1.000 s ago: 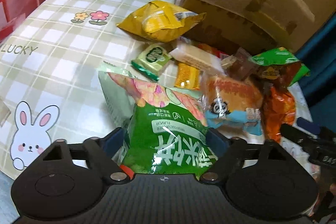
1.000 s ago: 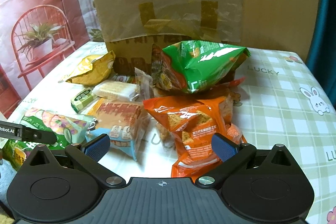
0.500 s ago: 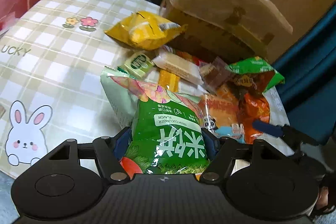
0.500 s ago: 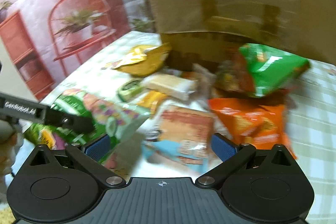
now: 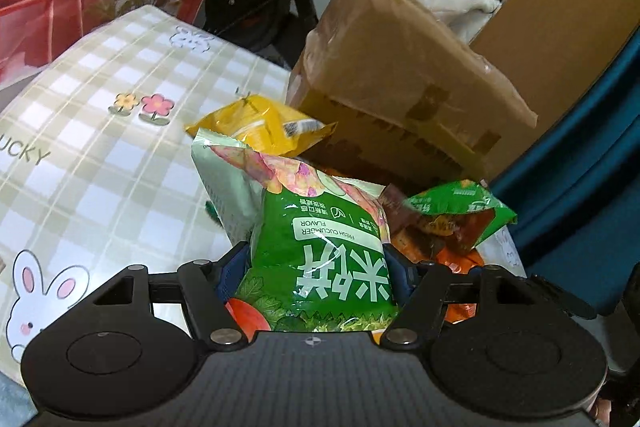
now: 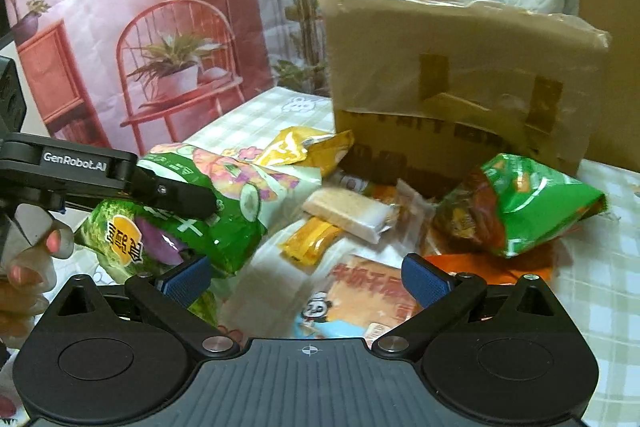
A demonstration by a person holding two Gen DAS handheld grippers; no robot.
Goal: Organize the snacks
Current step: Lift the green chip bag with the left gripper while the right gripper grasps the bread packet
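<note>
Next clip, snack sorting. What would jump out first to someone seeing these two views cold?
The big green cucumber-flavor bag fills the centre of the left wrist view, pinched in the left tool and raised above the checked tablecloth. Behind it stands a tall taped cardboard box, with a heap of small snack packs at its foot. The right tool hangs open over a panda-printed pack.

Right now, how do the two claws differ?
The left gripper is shut on the green bag, while the right gripper is open and holds nothing. The left one has its bag raised off the table; the right one hovers over the panda pack. Both have black arms and blue pads.
</note>
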